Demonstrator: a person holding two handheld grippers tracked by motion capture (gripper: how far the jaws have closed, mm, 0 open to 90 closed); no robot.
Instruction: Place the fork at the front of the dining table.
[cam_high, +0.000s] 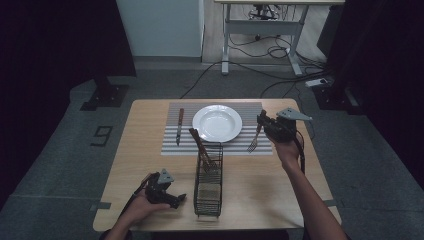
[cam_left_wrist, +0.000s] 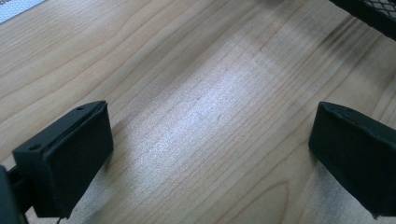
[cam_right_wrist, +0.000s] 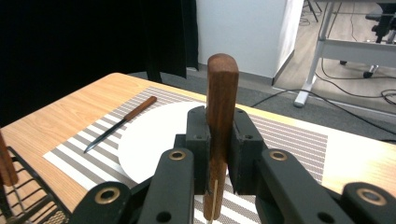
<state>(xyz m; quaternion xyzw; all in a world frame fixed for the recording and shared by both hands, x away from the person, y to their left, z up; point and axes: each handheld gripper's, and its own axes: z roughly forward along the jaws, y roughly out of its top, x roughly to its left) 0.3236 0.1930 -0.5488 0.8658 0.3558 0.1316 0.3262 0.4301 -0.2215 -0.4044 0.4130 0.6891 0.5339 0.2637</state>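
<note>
**Fork gripped at plate's right; left jaws idle**

Left gripper (cam_high: 176, 198) is rested low on the table (cam_high: 150, 165) beside the wire basket (cam_high: 208, 187), jaws wide apart, nothing between. Right gripper (cam_high: 261, 120) is clamped on a wooden-handled fork (cam_high: 255, 140), tines lowered to the striped placemat (cam_high: 172, 146) beside the white plate (cam_high: 217, 123). A knife (cam_high: 179, 125) is seen left of the plate.

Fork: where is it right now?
In the high view the fork hangs tines-down at the striped placemat's right edge, right of the white plate, its wooden handle clamped in the right tongs.

We see the plate (cam_high: 217, 123) on the mat (cam_high: 250, 107) with the knife (cam_high: 179, 126) to its left, the fork (cam_high: 255, 137) to its right, and the wire basket (cam_high: 208, 186) before them on the counter (cam_high: 145, 120).
</note>
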